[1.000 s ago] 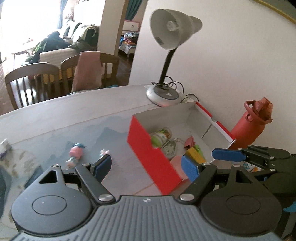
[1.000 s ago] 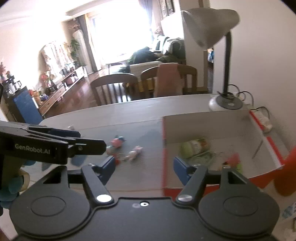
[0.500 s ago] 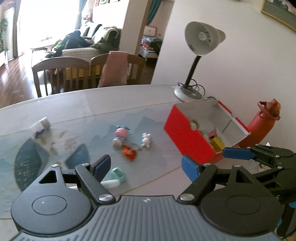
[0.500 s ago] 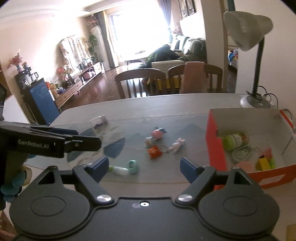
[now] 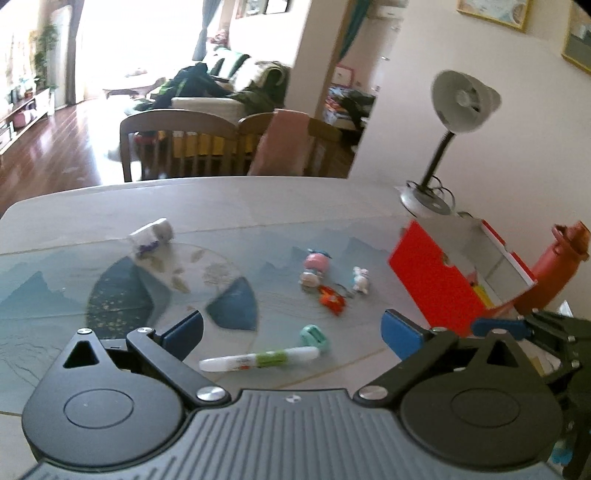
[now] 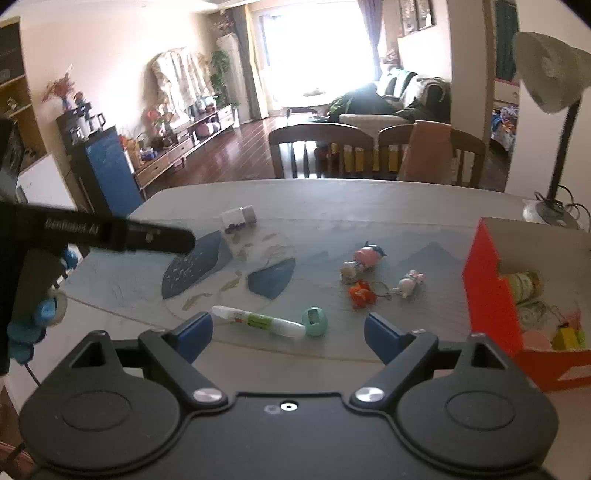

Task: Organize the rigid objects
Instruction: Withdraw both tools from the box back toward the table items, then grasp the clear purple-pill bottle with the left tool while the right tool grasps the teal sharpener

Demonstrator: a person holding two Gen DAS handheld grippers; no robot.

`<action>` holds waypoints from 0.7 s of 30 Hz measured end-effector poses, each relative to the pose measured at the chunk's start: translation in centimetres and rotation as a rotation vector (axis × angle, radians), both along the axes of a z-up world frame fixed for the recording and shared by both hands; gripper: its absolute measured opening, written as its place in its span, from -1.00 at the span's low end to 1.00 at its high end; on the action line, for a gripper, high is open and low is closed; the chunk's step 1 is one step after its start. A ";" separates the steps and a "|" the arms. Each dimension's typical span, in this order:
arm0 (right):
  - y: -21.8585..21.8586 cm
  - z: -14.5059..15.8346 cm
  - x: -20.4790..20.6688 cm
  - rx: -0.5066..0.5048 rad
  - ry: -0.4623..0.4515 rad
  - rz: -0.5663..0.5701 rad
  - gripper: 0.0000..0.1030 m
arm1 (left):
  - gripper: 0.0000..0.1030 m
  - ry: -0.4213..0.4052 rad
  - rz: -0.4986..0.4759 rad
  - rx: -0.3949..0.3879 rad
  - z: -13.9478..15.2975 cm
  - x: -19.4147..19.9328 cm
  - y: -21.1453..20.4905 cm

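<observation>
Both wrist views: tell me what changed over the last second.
Both grippers, left gripper and right gripper, pulled back from the red box, bringing the white marker and mint sharpener into view. Both stayed open and empty. The toys and box kept their places.

Only one legible marking: "GenRobot.AI" in pale letters, blurred but just readable, along the black arm of the left claw (image 6: 99, 232) crossing the left side of the right wrist view. Printing on the white and green pen (image 6: 258, 320) lying near on the desk (image 6: 332, 199), and on the green-labelled jar (image 6: 524, 282) inside the red box (image 6: 487, 295) at right, too small and smeared to make out. Nothing readable in the left wrist view, neither on the pen (image 5: 258, 360) nor on the framed pictures (image 5: 493, 13) on the far wall.
</observation>
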State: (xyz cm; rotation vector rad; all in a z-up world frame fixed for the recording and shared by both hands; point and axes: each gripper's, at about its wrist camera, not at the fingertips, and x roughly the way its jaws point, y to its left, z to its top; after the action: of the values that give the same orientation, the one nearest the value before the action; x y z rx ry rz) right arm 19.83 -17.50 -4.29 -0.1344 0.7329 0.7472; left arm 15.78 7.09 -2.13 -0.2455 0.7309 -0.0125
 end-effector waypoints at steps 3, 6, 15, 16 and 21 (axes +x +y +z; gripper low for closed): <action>0.8 -0.5 0.4 -0.008 -0.002 0.010 0.73 | 1.00 -0.003 0.043 -0.007 -0.3 0.3 1.3; 1.8 -1.3 0.9 -0.033 -0.011 0.048 0.73 | 1.00 -0.002 0.091 -0.003 -0.8 1.1 2.6; 3.9 -3.5 4.2 -0.073 0.002 0.082 0.70 | 1.00 0.048 0.229 0.006 -3.6 5.9 6.8; 4.0 -3.8 4.6 -0.077 0.004 0.075 0.70 | 1.00 0.050 0.246 0.008 -3.9 6.5 7.3; 4.7 -6.2 6.9 -0.123 0.031 0.023 0.59 | 1.00 0.064 0.296 0.018 -5.7 9.8 9.0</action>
State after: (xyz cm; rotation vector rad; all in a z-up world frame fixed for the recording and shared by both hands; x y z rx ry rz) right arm 26.77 -12.80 -10.53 -0.2437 0.8083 0.7272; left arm 25.62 16.10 -7.87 -0.3357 0.7525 0.2839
